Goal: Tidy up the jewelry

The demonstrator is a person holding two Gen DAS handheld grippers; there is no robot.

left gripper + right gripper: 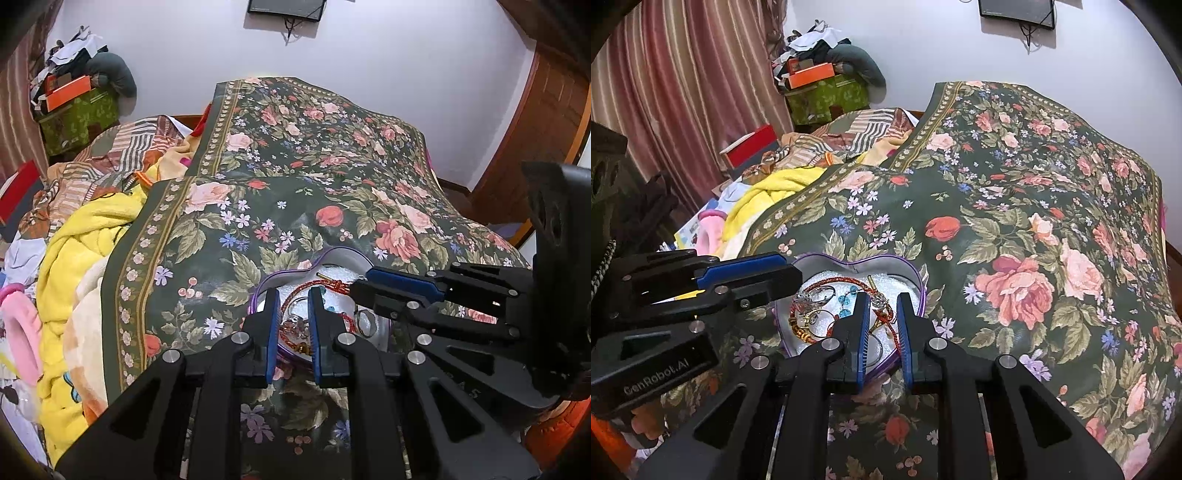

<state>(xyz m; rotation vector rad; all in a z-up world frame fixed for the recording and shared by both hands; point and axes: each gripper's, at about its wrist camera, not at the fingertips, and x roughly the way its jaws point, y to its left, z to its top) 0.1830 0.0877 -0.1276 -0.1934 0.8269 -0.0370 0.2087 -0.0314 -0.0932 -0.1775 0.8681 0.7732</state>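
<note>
A heart-shaped tin (pixel 911 274) with a purple rim sits on the floral bedspread (pixel 1015 229), holding the jewelry: a red cord bracelet (pixel 846 282), blue beads (pixel 846 301) and rings (pixel 827 293). The left gripper (pixel 788 271) hovers at the tin's left edge, the right gripper (pixel 882 321) above its near side; both jaws nearly together, clamping nothing.

place: home bedroom | cues: floral bedspread (pixel 1015 221), striped curtain (pixel 683 81), heaped clothes (pixel 74 229)
</note>
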